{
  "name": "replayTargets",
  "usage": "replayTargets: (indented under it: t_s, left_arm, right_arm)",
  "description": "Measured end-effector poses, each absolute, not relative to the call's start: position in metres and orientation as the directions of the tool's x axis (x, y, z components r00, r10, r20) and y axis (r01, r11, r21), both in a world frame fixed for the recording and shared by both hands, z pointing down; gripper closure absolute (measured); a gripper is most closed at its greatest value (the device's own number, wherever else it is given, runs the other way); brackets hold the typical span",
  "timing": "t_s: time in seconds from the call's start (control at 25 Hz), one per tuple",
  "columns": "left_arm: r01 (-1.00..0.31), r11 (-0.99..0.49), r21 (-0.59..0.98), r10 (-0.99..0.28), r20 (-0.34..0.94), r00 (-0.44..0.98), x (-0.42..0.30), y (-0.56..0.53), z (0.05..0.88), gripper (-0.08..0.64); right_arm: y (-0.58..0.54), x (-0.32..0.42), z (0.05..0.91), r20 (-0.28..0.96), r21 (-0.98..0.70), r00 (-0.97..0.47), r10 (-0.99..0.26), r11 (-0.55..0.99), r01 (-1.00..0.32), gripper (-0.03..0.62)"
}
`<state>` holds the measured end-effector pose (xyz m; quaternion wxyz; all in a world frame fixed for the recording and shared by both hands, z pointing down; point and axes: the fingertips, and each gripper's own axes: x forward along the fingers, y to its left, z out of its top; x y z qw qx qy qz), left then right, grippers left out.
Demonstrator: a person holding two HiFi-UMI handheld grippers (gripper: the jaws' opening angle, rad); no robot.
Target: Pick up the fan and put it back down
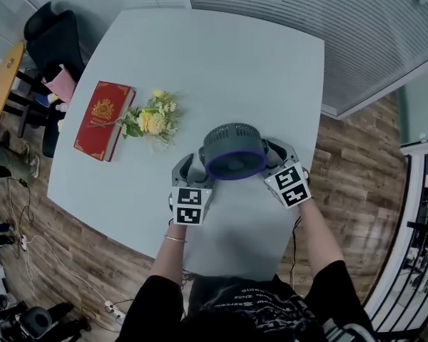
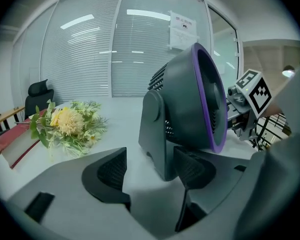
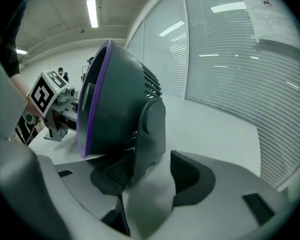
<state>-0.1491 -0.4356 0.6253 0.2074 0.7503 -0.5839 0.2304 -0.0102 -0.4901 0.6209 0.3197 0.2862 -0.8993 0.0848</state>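
Flanking the fan, the left gripper and the right gripper each stand with jaws spread wide. A side post of the fan is between them, against the inner jaw only. The fan is upright over the near part of the table; beyond lie yellow flowers, their stem reaching onto a red book.

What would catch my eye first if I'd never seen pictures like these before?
A dark round fan with a purple rim draws the eye at once, at the near part of a pale table. The left gripper and the right gripper flank it, each with its jaws apart around one side of the fan's stand. Further left lie a red book and a bunch of yellow flowers.
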Motion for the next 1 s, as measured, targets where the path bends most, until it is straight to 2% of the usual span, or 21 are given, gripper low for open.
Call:
replayTargets:
  t_s: [0.16,0.24,0.28,0.52,1.0]
  left_arm:
    - [-0.960,-0.281,-0.017,-0.778,0.590,0.217,-0.143,-0.445,0.627,0.293]
    - [-0.957,-0.289,-0.028,-0.781,0.585,0.218,-0.143,-0.446,0.628,0.396]
    - [-0.956,-0.290,-0.032,-0.782,0.584,0.218,-0.143,-0.446,0.628,0.419]
    - [-0.962,-0.273,-0.017,-0.779,0.590,0.211,-0.142,-0.445,0.628,0.425]
    - [-0.970,-0.244,-0.014,-0.802,0.565,0.193,-0.136,-0.427,0.586,0.434]
  right_arm:
    - [-0.495,-0.017,0.626,0.622,0.021,-0.645,-0.445,0.832,-0.554,0.369]
    - [-0.494,-0.021,0.629,0.619,0.009,-0.654,-0.435,0.837,-0.548,0.410]
    - [-0.494,-0.021,0.630,0.616,0.005,-0.656,-0.436,0.835,-0.550,0.417]
    - [-0.496,-0.019,0.628,0.611,0.005,-0.640,-0.466,0.811,-0.585,0.448]
    - [-0.478,-0.012,0.592,0.597,0.026,-0.634,-0.491,0.802,-0.596,0.457]
